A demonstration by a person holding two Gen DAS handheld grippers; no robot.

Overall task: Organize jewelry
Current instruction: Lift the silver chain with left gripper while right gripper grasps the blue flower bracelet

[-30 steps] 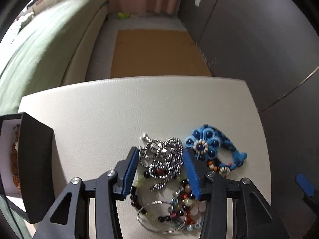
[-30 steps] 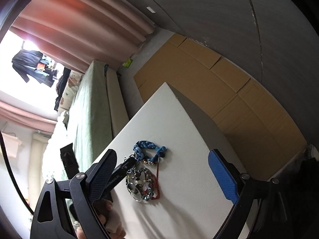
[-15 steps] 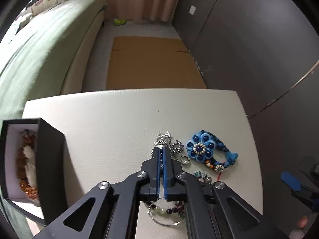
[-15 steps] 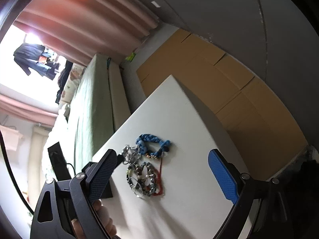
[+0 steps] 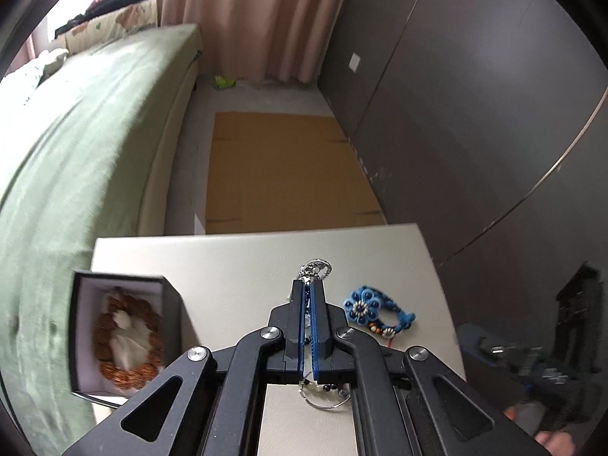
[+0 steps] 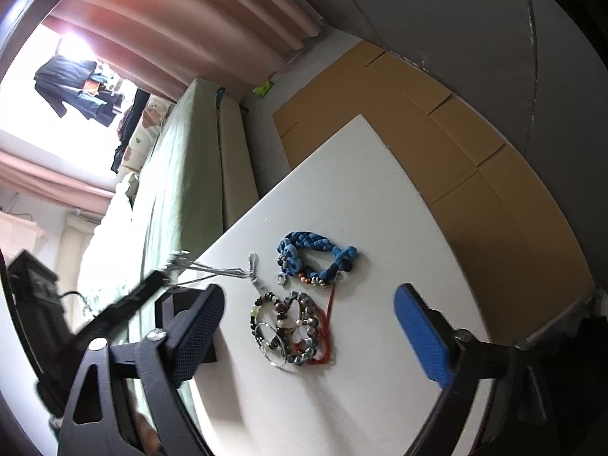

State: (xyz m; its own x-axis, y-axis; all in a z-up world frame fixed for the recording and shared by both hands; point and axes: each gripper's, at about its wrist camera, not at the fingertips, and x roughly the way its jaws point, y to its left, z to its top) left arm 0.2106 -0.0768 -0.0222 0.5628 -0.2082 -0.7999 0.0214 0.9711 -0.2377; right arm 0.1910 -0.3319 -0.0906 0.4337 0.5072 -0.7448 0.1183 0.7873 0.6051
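The left tongs [image 5: 308, 296] are pinched shut on a silver chain [image 6: 228, 271], lifting it off the white worktop [image 6: 380, 209]. The right tongs [image 6: 304, 326] are wide and closing a little with nothing in them. One brown bead bracelet [image 5: 127, 342] lies in the open black box [image 5: 173, 304]; the blue braided bracelet [image 6: 317, 252] and bead pile [image 6: 290, 326] still wait.

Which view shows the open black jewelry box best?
The left wrist view: the open black jewelry box shows its white lining and a brown beaded bracelet inside. The right wrist view gives at most a dark corner behind the right tool's finger.
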